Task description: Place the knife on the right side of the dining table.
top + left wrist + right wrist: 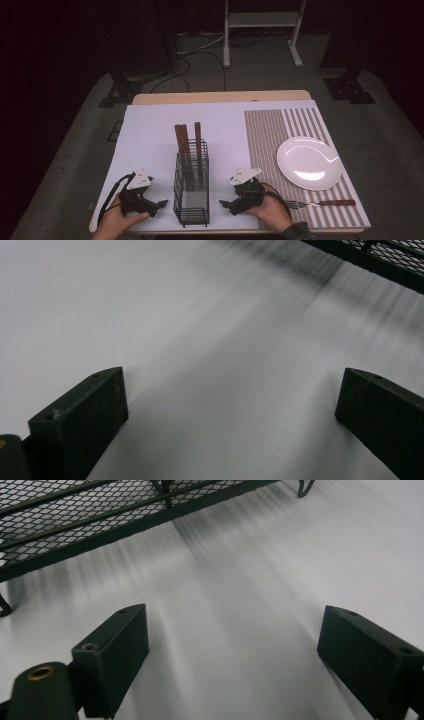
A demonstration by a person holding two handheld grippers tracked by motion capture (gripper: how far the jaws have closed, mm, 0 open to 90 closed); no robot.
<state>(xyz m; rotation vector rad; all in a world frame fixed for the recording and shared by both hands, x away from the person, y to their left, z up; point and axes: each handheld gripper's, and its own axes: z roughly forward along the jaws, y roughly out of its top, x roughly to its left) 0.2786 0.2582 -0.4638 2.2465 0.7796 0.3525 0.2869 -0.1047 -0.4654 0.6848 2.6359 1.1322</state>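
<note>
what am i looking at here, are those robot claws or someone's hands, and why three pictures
Those are a person's hands, each holding a two-jaw gripper tool. The high view looks down on the table: the left gripper and the right gripper rest on either side of a black mesh caddy that holds three wooden-handled utensils. To the right, on a striped mat, lie a white plate and a fork. The other two pictures come from cameras riding on the grippers, looking along their black jaws. Both pairs of jaws stand open over the bare white surface, holding nothing.
</note>
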